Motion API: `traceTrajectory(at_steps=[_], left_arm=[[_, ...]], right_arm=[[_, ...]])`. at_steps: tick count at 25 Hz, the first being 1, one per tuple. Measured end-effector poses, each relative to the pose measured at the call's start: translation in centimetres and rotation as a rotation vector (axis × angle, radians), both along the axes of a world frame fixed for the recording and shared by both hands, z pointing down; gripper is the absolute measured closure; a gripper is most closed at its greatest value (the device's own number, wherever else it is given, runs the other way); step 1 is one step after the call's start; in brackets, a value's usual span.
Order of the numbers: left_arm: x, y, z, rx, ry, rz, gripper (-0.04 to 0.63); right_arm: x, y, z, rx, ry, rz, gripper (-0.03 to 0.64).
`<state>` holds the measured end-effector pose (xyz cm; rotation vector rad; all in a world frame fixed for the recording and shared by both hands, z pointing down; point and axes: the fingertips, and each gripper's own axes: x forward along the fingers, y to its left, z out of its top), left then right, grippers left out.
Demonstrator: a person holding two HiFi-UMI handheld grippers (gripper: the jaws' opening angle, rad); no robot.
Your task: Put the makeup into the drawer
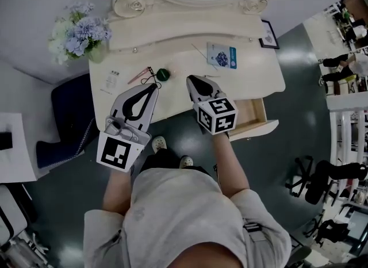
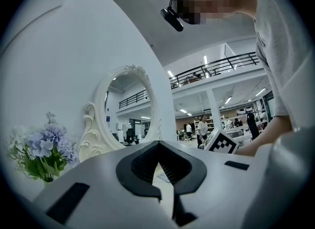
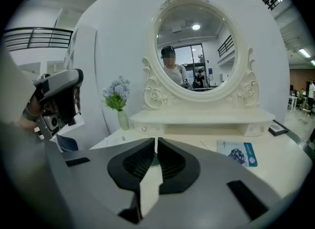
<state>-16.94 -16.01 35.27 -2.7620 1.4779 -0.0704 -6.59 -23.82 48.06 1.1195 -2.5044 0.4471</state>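
The left gripper (image 1: 152,87) has its jaws brought together at the tips, and the hollow behind them holds nothing. The right gripper (image 1: 190,79) is likewise closed down to a thin slit, with nothing in its grasp. Both hang over the front edge of the cream dressing table (image 1: 172,97).

Back from the right jaws and off to their right, the drawer (image 1: 253,116) stands pulled open.

Just ahead, between the two sets of tips, lies a small dark-green round pot (image 1: 163,75); in the right gripper view, a sliver of green shows through the slit. Just beyond the left tips, slightly to their left, lies a pink-handled tool (image 1: 138,77), near the pot but apart from it, and a paper slip (image 1: 112,81) lies farther left.

Farther ahead of the right jaws, to their right, a blue-and-white packet (image 3: 237,153) lies flat on the tabletop. Beyond everything stand the oval mirror (image 3: 194,51) and, far left, a vase of pale blue flowers (image 1: 77,34).
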Motion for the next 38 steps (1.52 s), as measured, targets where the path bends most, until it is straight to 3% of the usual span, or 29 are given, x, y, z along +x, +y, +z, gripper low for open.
traceTrajectory(at_steps=[9,12,24,33,38], left_arm=[[-1.5,-1.7,1.9,-0.047,0.013,0.015,0.583],[-1.9,-2.2,2.5,-0.062,0.013,0.015,0.583],[-2.9,-2.5,3.6,-0.085,0.009,-0.001,0.583],[-3.8,-2.6,4.4,-0.113,0.012,-0.03,0.583],[-3.8,-2.7,4.3,-0.103,0.009,-0.035,0.583]], right_arm=[[-1.2,-1.6,5.8,-0.135,0.068,-0.001,0.586],[-1.9,-2.2,7.3,-0.165,0.103,-0.016,0.52],[-2.9,-4.4,11.6,-0.226,0.205,-0.034,0.436],[-3.0,-5.4,13.4,-0.235,0.271,-0.005,0.431],[-3.1,-5.6,13.1,-0.215,0.301,-0.007,0.489]])
